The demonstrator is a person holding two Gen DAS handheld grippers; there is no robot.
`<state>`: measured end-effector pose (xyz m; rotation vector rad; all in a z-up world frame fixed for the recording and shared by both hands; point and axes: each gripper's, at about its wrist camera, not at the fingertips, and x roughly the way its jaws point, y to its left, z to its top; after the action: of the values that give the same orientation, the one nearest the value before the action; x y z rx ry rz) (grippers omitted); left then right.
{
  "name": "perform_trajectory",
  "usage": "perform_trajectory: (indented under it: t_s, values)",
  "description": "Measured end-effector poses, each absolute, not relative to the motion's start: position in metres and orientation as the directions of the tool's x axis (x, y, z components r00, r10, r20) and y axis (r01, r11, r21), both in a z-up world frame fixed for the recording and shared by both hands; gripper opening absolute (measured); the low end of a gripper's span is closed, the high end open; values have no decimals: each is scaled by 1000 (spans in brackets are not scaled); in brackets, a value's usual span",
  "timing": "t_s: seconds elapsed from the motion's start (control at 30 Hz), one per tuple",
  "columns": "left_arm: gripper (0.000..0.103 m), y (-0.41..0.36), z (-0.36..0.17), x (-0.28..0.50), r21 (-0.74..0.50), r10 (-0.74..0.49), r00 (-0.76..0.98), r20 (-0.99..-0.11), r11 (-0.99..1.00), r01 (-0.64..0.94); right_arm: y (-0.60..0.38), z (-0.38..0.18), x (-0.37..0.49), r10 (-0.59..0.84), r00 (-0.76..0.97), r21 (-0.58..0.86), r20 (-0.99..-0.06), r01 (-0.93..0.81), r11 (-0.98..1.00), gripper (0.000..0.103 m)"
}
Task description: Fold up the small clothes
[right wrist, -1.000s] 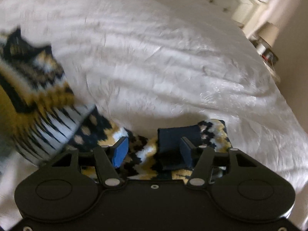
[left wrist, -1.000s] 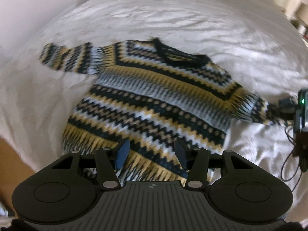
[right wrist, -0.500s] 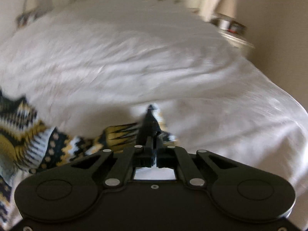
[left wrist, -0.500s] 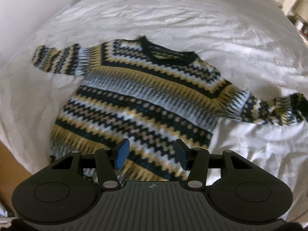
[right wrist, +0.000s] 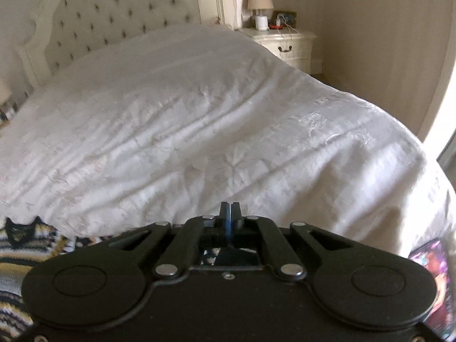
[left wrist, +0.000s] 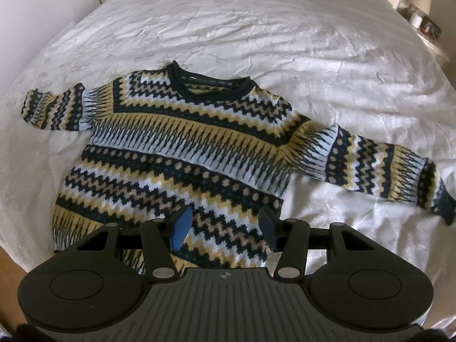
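A patterned knit sweater [left wrist: 182, 154] in navy, yellow and pale blue lies spread flat on the white bed [left wrist: 285, 42], neck toward the headboard side, both sleeves stretched outward. The left claw [left wrist: 225, 229] hangs above its lower hem with its fingers wide apart, holding nothing. The right claw [right wrist: 229, 213] has its fingers pressed together with nothing visible between the tips; it points across bare bedspread toward a tufted headboard [right wrist: 114, 17] and a nightstand [right wrist: 285, 45] bearing a lamp [right wrist: 259, 0].
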<state>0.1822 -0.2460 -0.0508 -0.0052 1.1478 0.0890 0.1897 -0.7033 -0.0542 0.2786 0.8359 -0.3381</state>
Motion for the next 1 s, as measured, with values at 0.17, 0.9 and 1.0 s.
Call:
perform_trajectory:
  t_s: [0.17,0.9,1.0]
  values:
    - [51,-236,-48,177,44,83,418,-905,994,-103,-714,-77,188,-155,586,134,-796,420,898,19]
    - [51,-212,-53,176,97,135,399,-907,989,-116,-717,-183,178,-48,461,267,-886,591,761,11]
    - [51,-199,-53,179,88,133,399,-907,988,-128,-716,-151,167,-76,542,319,-837,596,737,10]
